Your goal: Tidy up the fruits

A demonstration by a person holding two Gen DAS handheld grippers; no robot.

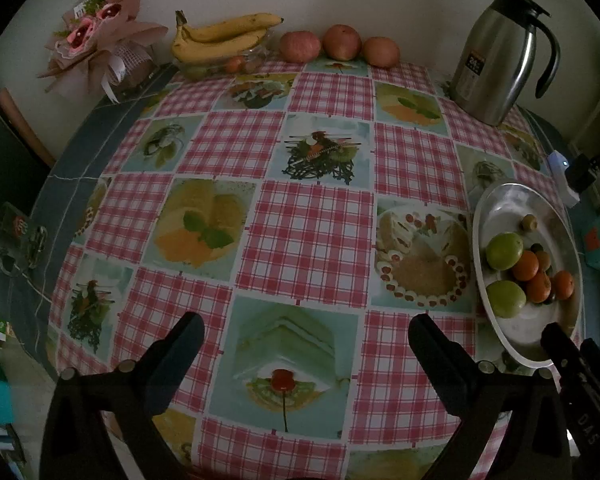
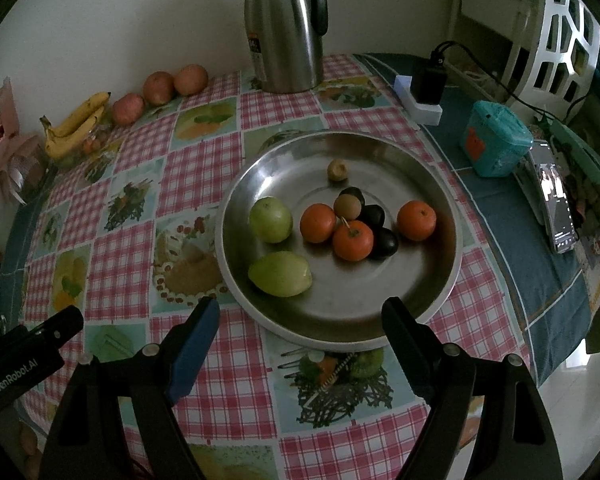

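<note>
A steel plate point(image 2: 340, 332) point(image 1: 500, 200) holds two green fruits point(image 2: 271, 219), three oranges point(image 2: 353, 240), dark plums point(image 2: 384, 243) and small brown fruits point(image 2: 337, 169). Bananas point(image 1: 220, 38) point(image 2: 76, 124) and three apples point(image 1: 342, 42) point(image 2: 159, 87) lie along the back wall. My right gripper point(image 2: 302, 320) hangs open above the plate's near rim with nothing between its fingers. Over the checked cloth, left of the plate, my left gripper point(image 1: 306, 332) is open and holds nothing. Its black body point(image 2: 24, 348) shows in the right wrist view.
A steel jug point(image 1: 500, 56) point(image 2: 286, 28) stands at the back. A wrapped bouquet point(image 1: 96, 40) sits at the back left. Right of the plate are a teal box point(image 2: 496, 144), a charger block point(image 2: 424, 92) and a phone point(image 2: 556, 200). A glass mug point(image 1: 18, 236) rests at the left edge.
</note>
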